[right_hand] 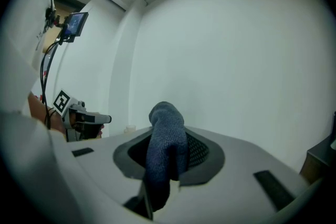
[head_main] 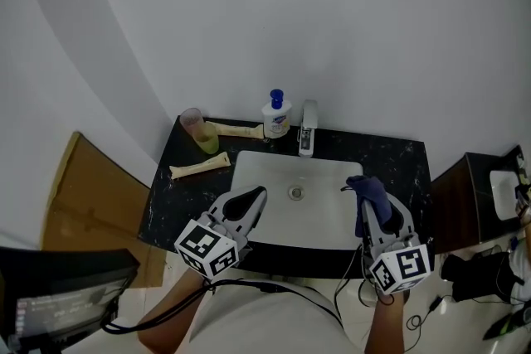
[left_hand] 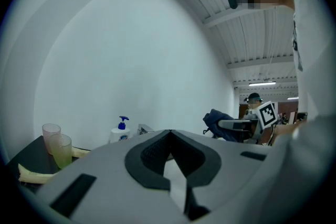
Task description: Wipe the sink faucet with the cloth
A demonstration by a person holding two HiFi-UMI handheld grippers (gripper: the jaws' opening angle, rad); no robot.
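Observation:
The chrome faucet (head_main: 307, 128) stands at the back of the white sink (head_main: 332, 224), set in a black marble counter. My right gripper (head_main: 375, 203) hovers over the sink's right side, shut on a dark blue cloth (head_main: 369, 191). In the right gripper view the cloth (right_hand: 167, 144) bulges up out between the jaws. My left gripper (head_main: 255, 196) hangs over the sink's left front edge, its jaws together with nothing in them. The left gripper view shows the faucet (left_hand: 144, 129) ahead and the cloth (left_hand: 216, 120) off to the right.
A soap pump bottle (head_main: 276, 113) stands just left of the faucet. Two stacked cups (head_main: 199, 133) sit at the counter's back left. Two pale yellow sticks (head_main: 199, 168) lie on the left counter. A dark cabinet (head_main: 473, 195) stands to the right, and cardboard (head_main: 83, 203) leans at the left.

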